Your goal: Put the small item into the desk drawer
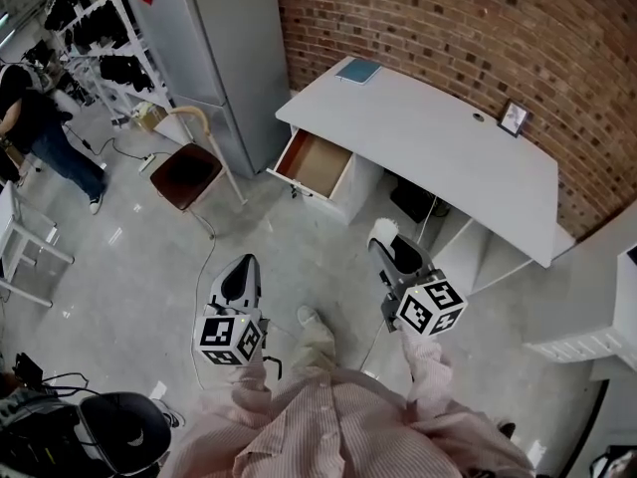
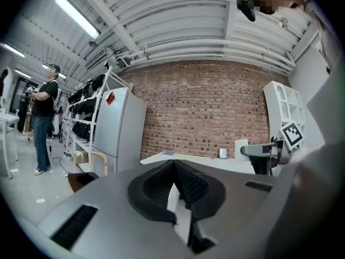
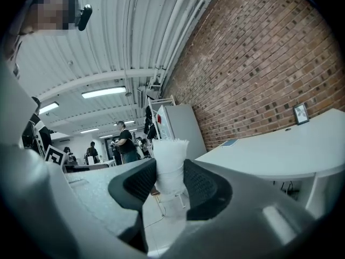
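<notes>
The white desk [image 1: 448, 147] stands against the brick wall, and its wooden drawer [image 1: 320, 162] is pulled open at the left end with nothing visible inside. My right gripper [image 1: 386, 250] is held in front of the desk, shut on a small white item [image 1: 382, 229]. In the right gripper view the white item [image 3: 170, 152] sticks up between the black pads of that gripper [image 3: 169, 178]. My left gripper [image 1: 242, 279] hangs over the floor to the left, well short of the drawer. Its jaws [image 2: 173, 169] meet at the tips with nothing between them.
A blue notebook [image 1: 357, 70] and a small picture frame [image 1: 514, 118] lie on the desk. A brown chair [image 1: 186, 172] and a tall grey cabinet [image 1: 214, 38] stand left of the drawer. A person [image 1: 40, 132] stands far left. White shelving [image 1: 607, 317] is at the right.
</notes>
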Motion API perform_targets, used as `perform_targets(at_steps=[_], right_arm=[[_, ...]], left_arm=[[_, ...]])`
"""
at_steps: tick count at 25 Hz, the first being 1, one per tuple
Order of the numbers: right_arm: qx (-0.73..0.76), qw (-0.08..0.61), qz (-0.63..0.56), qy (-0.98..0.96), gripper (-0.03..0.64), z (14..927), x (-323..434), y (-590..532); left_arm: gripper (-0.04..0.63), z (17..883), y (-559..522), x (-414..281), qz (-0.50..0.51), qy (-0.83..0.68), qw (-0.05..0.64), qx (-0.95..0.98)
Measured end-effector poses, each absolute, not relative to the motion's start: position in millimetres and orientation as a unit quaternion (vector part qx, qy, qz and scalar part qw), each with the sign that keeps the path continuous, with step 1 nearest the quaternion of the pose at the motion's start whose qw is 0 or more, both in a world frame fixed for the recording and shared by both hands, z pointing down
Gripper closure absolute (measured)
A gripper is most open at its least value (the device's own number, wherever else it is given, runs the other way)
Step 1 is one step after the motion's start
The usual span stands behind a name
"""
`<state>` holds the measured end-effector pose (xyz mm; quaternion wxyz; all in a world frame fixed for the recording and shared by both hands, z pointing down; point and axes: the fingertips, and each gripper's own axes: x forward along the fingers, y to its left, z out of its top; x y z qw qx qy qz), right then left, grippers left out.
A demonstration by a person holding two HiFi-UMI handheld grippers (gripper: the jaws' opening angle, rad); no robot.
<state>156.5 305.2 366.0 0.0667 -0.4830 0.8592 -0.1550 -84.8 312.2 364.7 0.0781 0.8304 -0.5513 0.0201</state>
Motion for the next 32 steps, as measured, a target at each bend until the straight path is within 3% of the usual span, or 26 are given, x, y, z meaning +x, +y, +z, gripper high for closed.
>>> perform_targets(at_steps=[32], right_arm=[[-0.474,0.008,-0.204,0.857,0.455,416.6,87.6,10.9]], left_arm=[[0.597,422.7,21.1,-136.6,0.018,-0.541,0.165,0.824]])
